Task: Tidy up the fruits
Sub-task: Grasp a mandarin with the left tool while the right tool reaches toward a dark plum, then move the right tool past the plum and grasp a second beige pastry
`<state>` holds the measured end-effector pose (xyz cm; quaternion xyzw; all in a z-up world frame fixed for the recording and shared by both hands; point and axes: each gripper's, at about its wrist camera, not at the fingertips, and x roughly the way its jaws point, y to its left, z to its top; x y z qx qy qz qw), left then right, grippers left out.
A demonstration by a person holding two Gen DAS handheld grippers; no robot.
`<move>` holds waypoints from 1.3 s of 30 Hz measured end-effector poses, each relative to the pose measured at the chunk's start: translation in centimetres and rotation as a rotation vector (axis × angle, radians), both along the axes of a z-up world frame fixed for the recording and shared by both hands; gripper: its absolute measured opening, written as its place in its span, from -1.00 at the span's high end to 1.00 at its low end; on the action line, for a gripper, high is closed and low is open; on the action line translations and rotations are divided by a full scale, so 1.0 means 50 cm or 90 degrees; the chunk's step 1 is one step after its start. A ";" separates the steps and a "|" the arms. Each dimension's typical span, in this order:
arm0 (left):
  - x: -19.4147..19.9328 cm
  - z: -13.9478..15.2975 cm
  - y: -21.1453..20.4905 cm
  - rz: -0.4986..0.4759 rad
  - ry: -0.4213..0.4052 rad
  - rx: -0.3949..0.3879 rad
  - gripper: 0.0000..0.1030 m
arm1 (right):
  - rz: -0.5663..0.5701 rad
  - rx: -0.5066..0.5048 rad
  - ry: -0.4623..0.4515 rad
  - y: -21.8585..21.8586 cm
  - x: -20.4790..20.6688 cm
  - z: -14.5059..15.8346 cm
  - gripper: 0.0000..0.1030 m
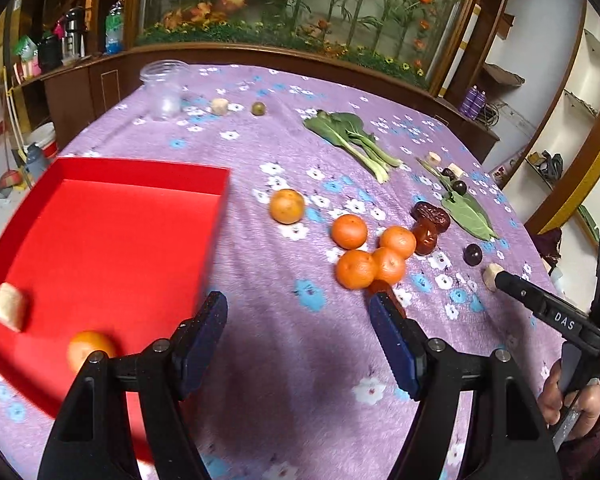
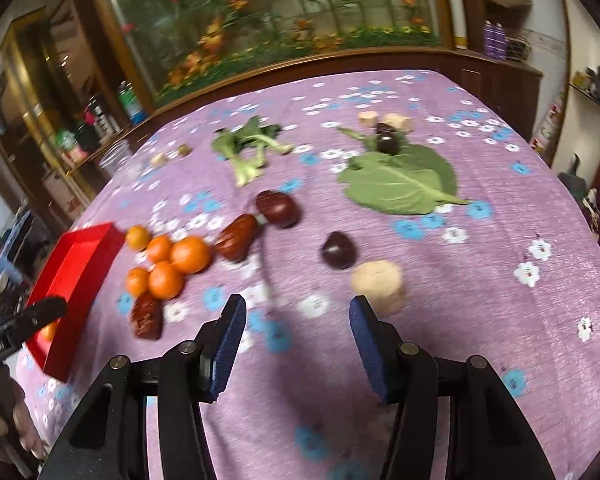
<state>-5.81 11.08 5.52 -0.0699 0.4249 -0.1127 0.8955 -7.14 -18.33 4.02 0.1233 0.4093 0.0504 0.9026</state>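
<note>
A red tray (image 1: pixel 100 240) at the left holds an orange (image 1: pixel 90 350) and a beige chunk (image 1: pixel 10 306). My left gripper (image 1: pixel 300 316) hovers open and empty over the purple cloth, beside the tray's right wall. Several oranges (image 1: pixel 355 269) cluster ahead of it, with red dates (image 1: pixel 430 216) and a dark plum (image 1: pixel 472 255) behind. My right gripper (image 2: pixel 298 316) is open with nothing between its fingers. A beige chunk (image 2: pixel 376 286) lies just beyond its right finger and a dark plum (image 2: pixel 338 250) further ahead. The oranges (image 2: pixel 190 254) and dates (image 2: pixel 238 238) lie to its left.
Bok choy (image 1: pixel 352 140), a large green leaf (image 2: pixel 400 180), more plums (image 2: pixel 388 140) and beige chunks (image 2: pixel 400 120) lie farther back. A clear plastic jar (image 1: pixel 166 88) stands at the far left. A wooden cabinet borders the table's far edge. A person's hand (image 1: pixel 572 400) holds the right gripper.
</note>
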 end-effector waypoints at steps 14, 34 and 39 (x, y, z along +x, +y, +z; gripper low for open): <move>0.105 -0.064 -0.073 -0.043 0.045 0.003 -0.37 | -0.017 -0.043 0.004 -0.006 0.098 -0.028 -0.12; 0.119 -0.081 -0.082 -0.098 0.046 -0.054 0.42 | -0.025 -0.153 -0.001 0.011 0.110 -0.044 0.12; 0.096 -0.071 -0.099 -0.102 0.026 -0.025 0.42 | -0.011 -0.107 0.005 0.004 0.104 -0.040 0.60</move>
